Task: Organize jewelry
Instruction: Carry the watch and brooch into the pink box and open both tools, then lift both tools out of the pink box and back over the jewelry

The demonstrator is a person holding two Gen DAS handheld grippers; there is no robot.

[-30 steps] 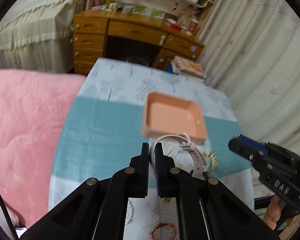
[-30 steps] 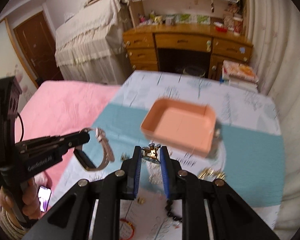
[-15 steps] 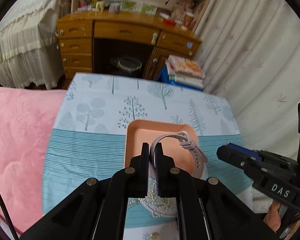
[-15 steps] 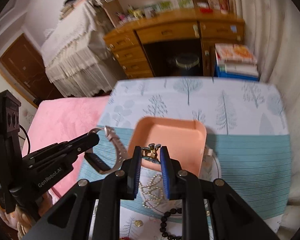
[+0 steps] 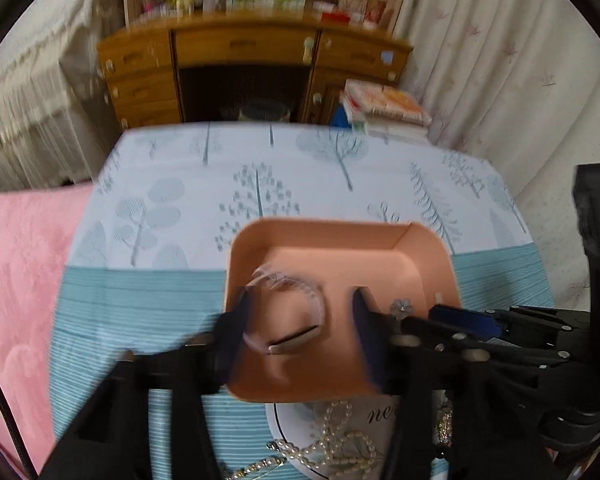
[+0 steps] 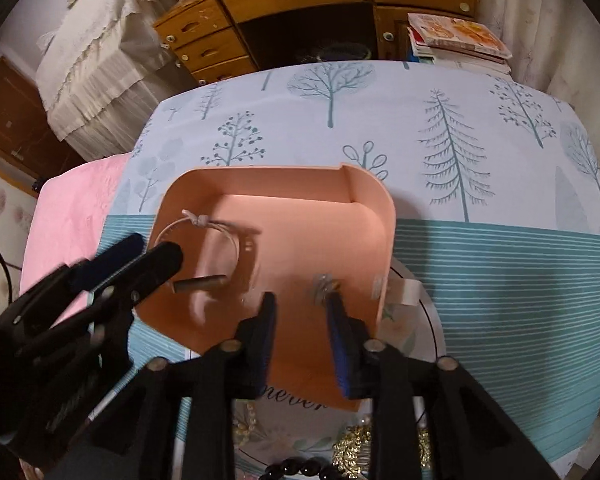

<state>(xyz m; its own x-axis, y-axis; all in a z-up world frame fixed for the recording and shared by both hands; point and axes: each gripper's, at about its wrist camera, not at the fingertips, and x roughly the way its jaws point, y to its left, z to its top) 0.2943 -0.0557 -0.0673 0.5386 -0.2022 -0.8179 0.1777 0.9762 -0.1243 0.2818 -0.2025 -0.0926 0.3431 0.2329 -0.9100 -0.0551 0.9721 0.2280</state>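
Observation:
A peach tray [image 5: 432, 256] [image 6: 372, 200] sits on the tree-print tablecloth. A pale pink watch [image 5: 296, 312] [image 6: 216, 248] lies blurred inside it, free between the spread fingers of my open left gripper [image 5: 300, 320], which also shows in the right wrist view [image 6: 148, 256]. My right gripper [image 6: 300, 308] is open over the tray's near right part; a small gold and silver trinket [image 6: 324, 286] [image 5: 402, 306] sits at its right fingertip, blurred. The right gripper also shows in the left wrist view [image 5: 460, 320].
A pearl necklace [image 5: 332, 436], gold chain pieces [image 6: 356, 444] and black beads [image 6: 300, 470] lie on a white printed mat near the tray's front. A pink blanket [image 5: 16, 280] lies to the left. A wooden desk [image 5: 252, 64] and stacked books [image 5: 384, 108] stand beyond the table.
Both grippers moved forward over the tray and opened. The watch left the left gripper and dropped into the tray; the trinket is released from the right gripper's grip.

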